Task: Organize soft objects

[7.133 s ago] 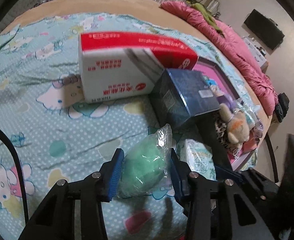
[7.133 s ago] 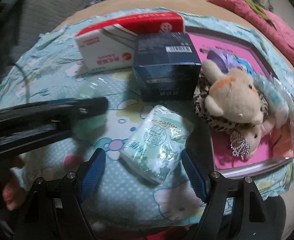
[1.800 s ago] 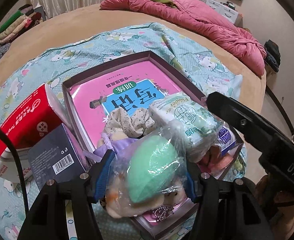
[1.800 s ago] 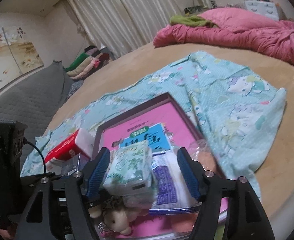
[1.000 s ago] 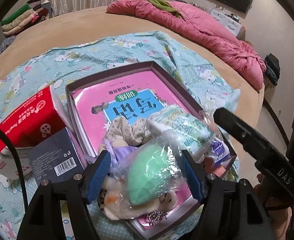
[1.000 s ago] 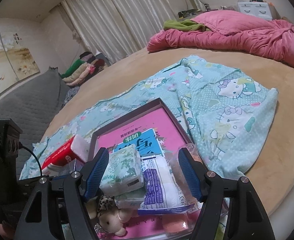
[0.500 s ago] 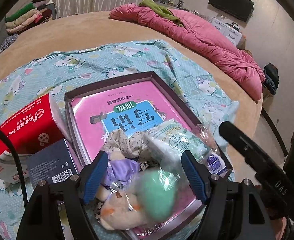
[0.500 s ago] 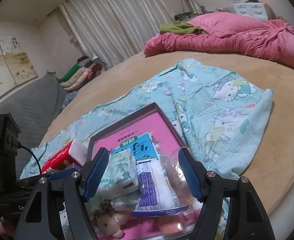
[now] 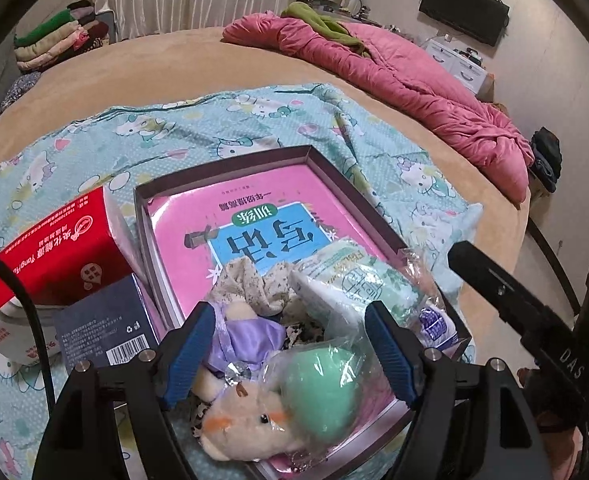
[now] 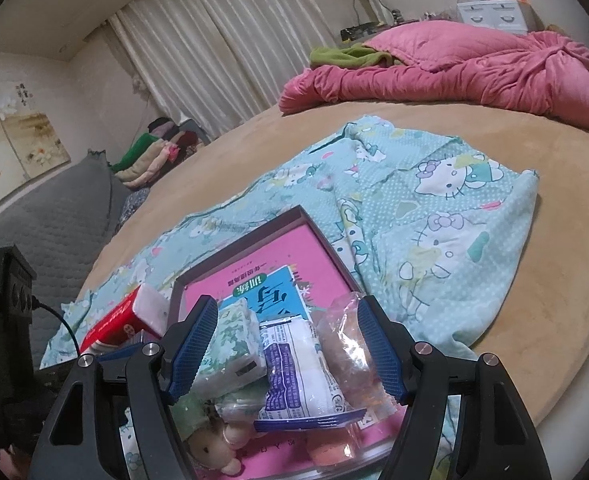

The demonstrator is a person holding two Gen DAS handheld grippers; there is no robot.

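Left gripper [image 9: 290,356] jaws have just spread, dropping the green sponge [image 9: 321,390] into the tray [image 9: 330,168]; right gripper [image 10: 286,346] gapes empty

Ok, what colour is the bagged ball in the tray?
Mint green ball, clearest in the left wrist view.

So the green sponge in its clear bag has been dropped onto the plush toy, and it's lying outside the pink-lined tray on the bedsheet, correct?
Not quite. The green sponge in its clear bag does rest on the plush toy, but both lie inside the tray, at its near end, not out on the bedsheet. The left wrist view shows this, with the left claw open above it.
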